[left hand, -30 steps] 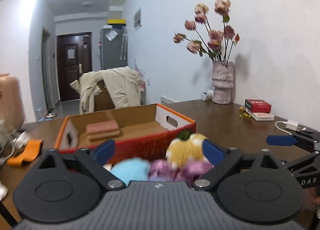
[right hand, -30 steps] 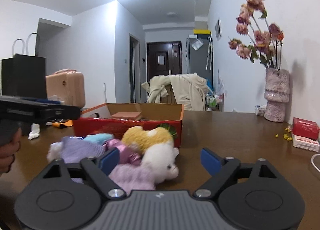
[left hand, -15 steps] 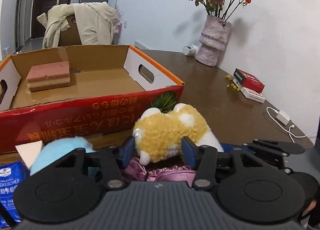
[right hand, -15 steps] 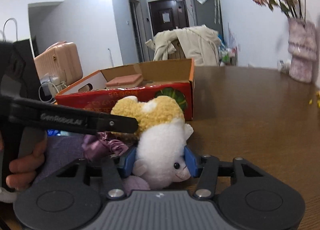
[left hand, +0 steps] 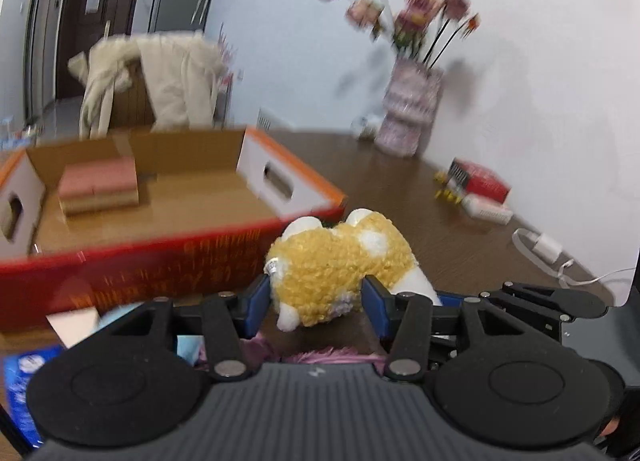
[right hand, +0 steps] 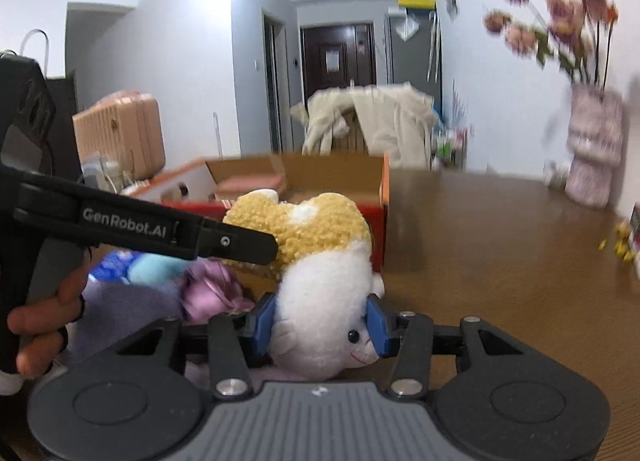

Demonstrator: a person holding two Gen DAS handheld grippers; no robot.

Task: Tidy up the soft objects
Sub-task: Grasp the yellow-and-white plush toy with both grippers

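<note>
A dark wooden table [right hand: 500,245] in a white-walled room carries everything here.

Nearest the left gripper [left hand: 316,299], its blue pads are pressed into the yellow plush toy [left hand: 340,265], a curly, looped-pile animal with white patches; it looks raised off the heap. Under and just left of that tool lie a pink satin scrunchie [left hand: 340,355] and a pale blue soft piece [left hand: 188,345], with a blue packet [left hand: 20,381] further left. Ahead of it sits the cardboard box [left hand: 168,257], red outside, plain brown inside, with oval handle holes; a pink and tan sponge block [left hand: 98,191] lies at its far left.

The right gripper [right hand: 320,325] is clamped on the white plush toy [right hand: 324,313], smooth short fleece with a bead eye and stitched mouth, rounded and squashed between the pads. To its left sits a lavender fuzzy item [right hand: 120,305], glossy satin beside it. Beyond, at the far right, stands a textured vase [right hand: 594,153] of blurred dried flowers.

The sorting seems early: only the sponge is in the box, two toys are gripped but not yet placed, and several soft pieces remain on the table in front of it.
</note>
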